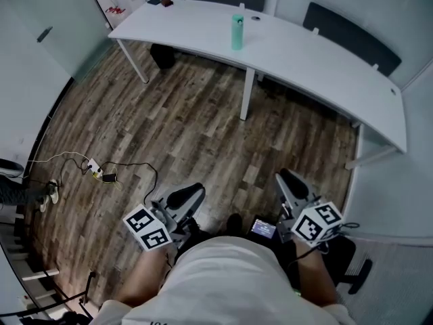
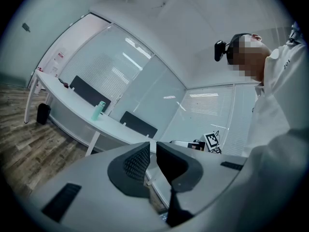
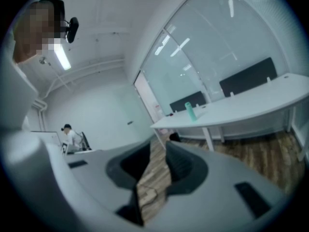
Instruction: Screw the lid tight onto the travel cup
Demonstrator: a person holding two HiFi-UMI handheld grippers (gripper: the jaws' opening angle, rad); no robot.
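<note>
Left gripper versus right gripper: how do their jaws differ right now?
The left gripper has jaws barely apart; the right gripper has them wider, floor showing between. In the head view the left gripper angles rightward, the right gripper leftward. Both are empty, far from the travel cup.
</note>
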